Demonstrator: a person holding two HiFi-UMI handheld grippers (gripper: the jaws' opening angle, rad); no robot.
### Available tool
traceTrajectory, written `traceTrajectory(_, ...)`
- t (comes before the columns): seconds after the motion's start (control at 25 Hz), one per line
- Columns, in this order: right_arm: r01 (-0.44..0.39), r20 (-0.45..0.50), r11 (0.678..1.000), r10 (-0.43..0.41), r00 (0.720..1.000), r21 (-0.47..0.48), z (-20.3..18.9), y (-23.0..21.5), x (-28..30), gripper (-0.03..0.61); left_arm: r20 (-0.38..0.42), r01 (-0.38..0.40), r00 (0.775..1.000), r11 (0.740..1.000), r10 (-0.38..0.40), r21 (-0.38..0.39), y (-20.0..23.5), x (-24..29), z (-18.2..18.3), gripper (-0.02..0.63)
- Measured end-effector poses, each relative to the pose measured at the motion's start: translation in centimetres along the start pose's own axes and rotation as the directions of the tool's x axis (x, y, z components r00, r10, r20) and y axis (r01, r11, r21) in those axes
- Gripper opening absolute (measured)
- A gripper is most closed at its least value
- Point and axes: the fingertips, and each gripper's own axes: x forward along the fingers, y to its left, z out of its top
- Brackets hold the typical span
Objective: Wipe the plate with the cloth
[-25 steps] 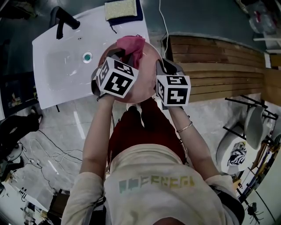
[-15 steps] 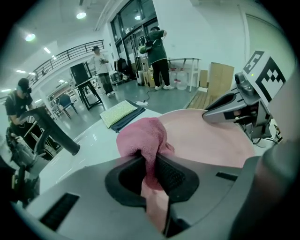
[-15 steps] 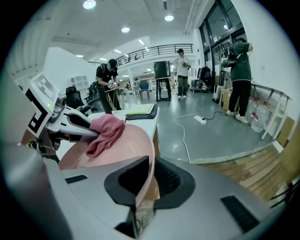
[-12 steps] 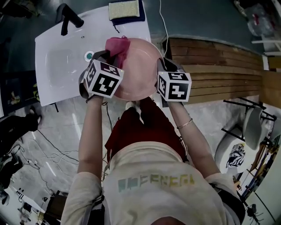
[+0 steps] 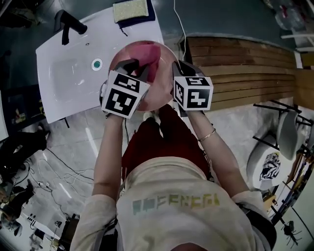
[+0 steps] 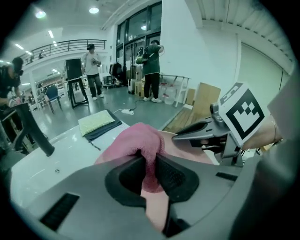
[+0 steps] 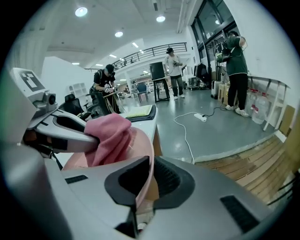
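A round pink plate (image 5: 161, 93) is held up in the air just right of the white sink. My right gripper (image 5: 174, 73) is shut on the plate's right rim (image 7: 149, 161). A pink cloth (image 5: 147, 56) lies bunched on the plate's face, and my left gripper (image 5: 139, 66) is shut on it. In the left gripper view the cloth (image 6: 140, 145) is pinched between the jaws with the plate (image 6: 192, 152) behind it. The right gripper view shows the cloth (image 7: 110, 136) pressed on the plate by the left gripper (image 7: 89, 140).
A white sink basin (image 5: 73, 73) with a black tap (image 5: 68, 27) and a green drain (image 5: 97, 63) lies to the left. A yellow sponge on a dark cloth (image 5: 130, 11) sits at the sink's back edge. Wooden decking (image 5: 245, 68) runs to the right. People stand far off in the hall.
My left gripper with the cloth swept left across the plate, then came back right toward its middle. The right gripper kept its hold on the rim.
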Motion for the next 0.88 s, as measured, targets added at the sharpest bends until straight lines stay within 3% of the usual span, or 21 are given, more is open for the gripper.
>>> traceTrajectory(0.28, -0.012, 0.004, 1.000, 0.012, 1.000, 0.014, 0.0, -0.3, -0.4, 0.055, -0.032, 0.101, 0.994, 0.995, -0.100, 0.021, -4.5, 3.5, 0.6, 0.066)
traceTrajectory(0.56, -0.016, -0.001, 1.000, 0.016, 1.000, 0.003, -0.2, -0.4, -0.1, 0.056, -0.092, 0.043, 0.995, 0.993, -0.033, 0.105, -4.3, 4.0, -0.6, 0.066)
traceTrajectory(0.88, -0.013, -0.007, 0.999, 0.013, 1.000, -0.037, -0.3, 0.0, 0.0, 0.057, -0.122, -0.022, 0.992, 0.995, 0.033, 0.093, -2.3, 1.8, -3.0, 0.066)
